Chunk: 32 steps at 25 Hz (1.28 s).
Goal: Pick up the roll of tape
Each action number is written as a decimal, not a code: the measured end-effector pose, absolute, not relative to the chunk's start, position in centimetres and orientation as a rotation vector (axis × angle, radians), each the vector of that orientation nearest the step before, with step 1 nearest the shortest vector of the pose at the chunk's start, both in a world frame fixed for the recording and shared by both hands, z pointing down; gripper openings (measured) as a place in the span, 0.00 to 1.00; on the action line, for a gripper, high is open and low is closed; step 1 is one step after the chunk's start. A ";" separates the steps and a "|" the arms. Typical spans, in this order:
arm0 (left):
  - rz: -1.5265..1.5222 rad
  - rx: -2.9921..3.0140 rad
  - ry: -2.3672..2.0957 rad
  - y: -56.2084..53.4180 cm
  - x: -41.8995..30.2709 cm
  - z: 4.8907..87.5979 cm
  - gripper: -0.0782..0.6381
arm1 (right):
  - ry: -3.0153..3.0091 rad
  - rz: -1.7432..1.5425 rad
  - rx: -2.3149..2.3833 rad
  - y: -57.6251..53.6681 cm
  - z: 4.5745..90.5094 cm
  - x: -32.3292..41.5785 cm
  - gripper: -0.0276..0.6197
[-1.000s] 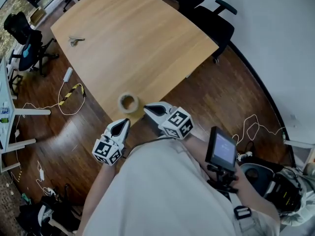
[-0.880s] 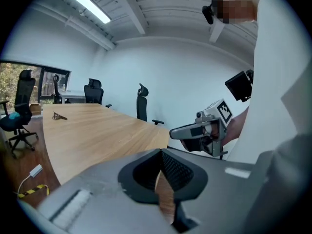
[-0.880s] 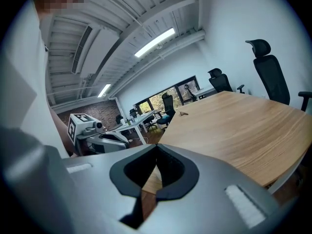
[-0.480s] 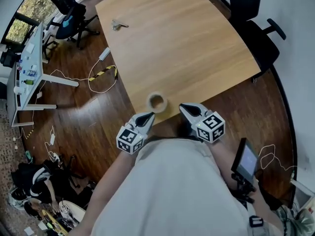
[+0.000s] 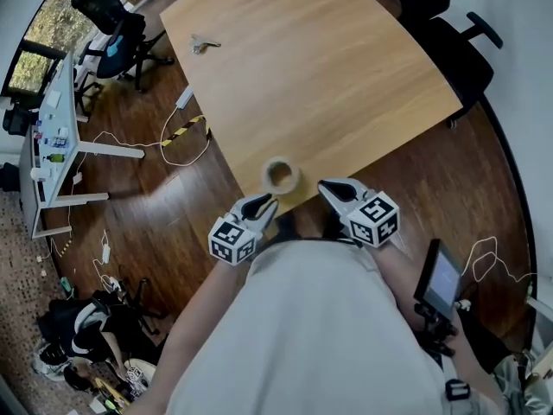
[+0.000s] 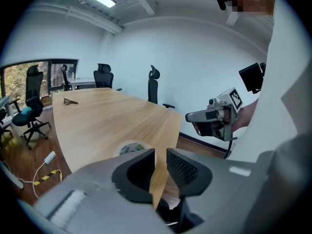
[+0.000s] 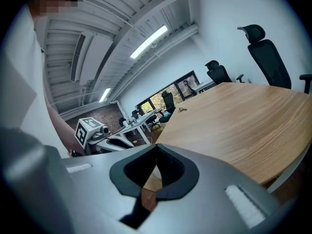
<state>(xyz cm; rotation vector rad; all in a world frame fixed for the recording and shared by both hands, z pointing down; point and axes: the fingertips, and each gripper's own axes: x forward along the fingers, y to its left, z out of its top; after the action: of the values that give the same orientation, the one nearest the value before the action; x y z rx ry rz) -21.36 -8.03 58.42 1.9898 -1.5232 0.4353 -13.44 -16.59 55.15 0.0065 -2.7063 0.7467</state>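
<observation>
The roll of tape (image 5: pixel 280 175), pale beige with a wide hole, lies flat at the near edge of the wooden table (image 5: pixel 311 67). My left gripper (image 5: pixel 266 202) hovers just short of it, below and to its left. Its jaws are opening, with a narrow gap and nothing between them. In the left gripper view the tape roll (image 6: pixel 130 148) peeks out just beyond the left gripper (image 6: pixel 161 155), partly hidden by the left jaw. My right gripper (image 5: pixel 327 186) is to the right of the roll, off the table edge. The right gripper (image 7: pixel 157 147) is shut and empty.
A bunch of keys (image 5: pixel 200 43) lies far across the table. A black office chair (image 5: pixel 441 33) stands at the table's right side, another chair (image 5: pixel 112 28) at far left. Cables (image 5: pixel 186 137) trail on the wooden floor beside a white desk (image 5: pixel 52 137).
The head view has swung, bringing the table more central. The left gripper's jaws have parted a little. Both grippers sit slightly nearer the tape roll.
</observation>
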 end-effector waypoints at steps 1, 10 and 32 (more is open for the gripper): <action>0.449 2.008 -1.499 -8.2 -21.2 58.7 0.23 | -2.703 0.756 0.028 -16.7 55.5 -13.3 0.05; 0.764 2.181 -1.241 -9.0 -20.7 59.7 0.28 | -2.686 0.817 0.217 -15.6 55.8 -12.5 0.05; 1.743 2.234 -0.390 -7.4 -21.3 68.3 0.49 | -2.647 0.953 0.555 -15.2 57.3 -10.3 0.05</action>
<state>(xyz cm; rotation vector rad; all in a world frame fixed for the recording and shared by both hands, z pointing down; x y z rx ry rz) -21.31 -7.40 68.27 2.2336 -0.3896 1.7434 -10.29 -15.23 57.27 0.5548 -2.6467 0.9532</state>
